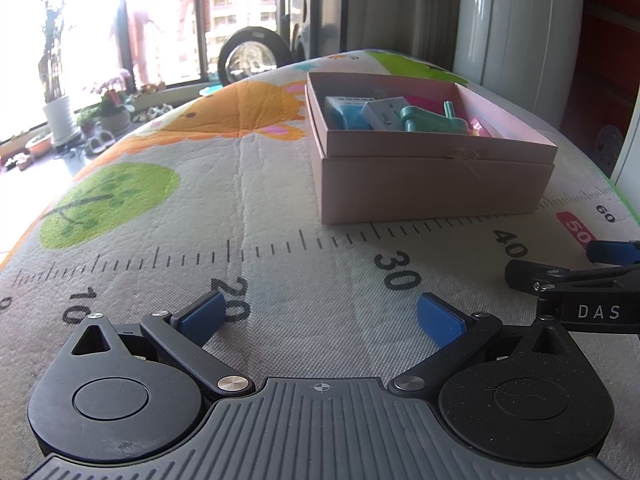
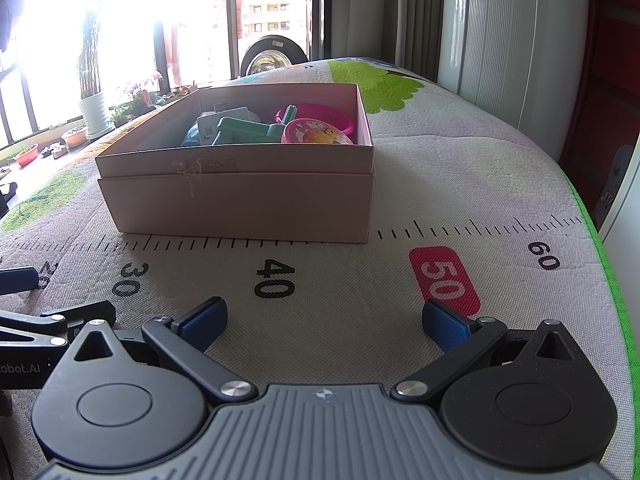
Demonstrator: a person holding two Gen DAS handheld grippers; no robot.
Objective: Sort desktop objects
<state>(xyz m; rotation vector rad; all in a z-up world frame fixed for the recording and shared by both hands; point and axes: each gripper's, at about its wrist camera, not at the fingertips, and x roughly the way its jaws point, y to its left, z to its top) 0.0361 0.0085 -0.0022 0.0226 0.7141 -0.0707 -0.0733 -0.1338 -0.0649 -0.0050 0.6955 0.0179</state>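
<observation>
Left wrist view: our left gripper [image 1: 320, 316] has its jaws wide apart, holding nothing. Pink box [image 1: 432, 176] sits ahead and right of the jaws on the play mat [image 1: 200, 216], loaded with small items.

Right wrist view: our right gripper [image 2: 324, 318], jaws likewise spread and empty. Box straight ahead, slightly left. Nothing loose near either, so sorting looks about done and both sit parked.

Left gripper [image 1: 320, 320] low over mat [image 1: 280, 208], jaws wide apart, nothing between. Pink box [image 1: 432, 176] ahead toward far right edge, holding teal toy [image 1: 432, 120]. Right gripper [image 1: 580, 280] at right edge.
</observation>
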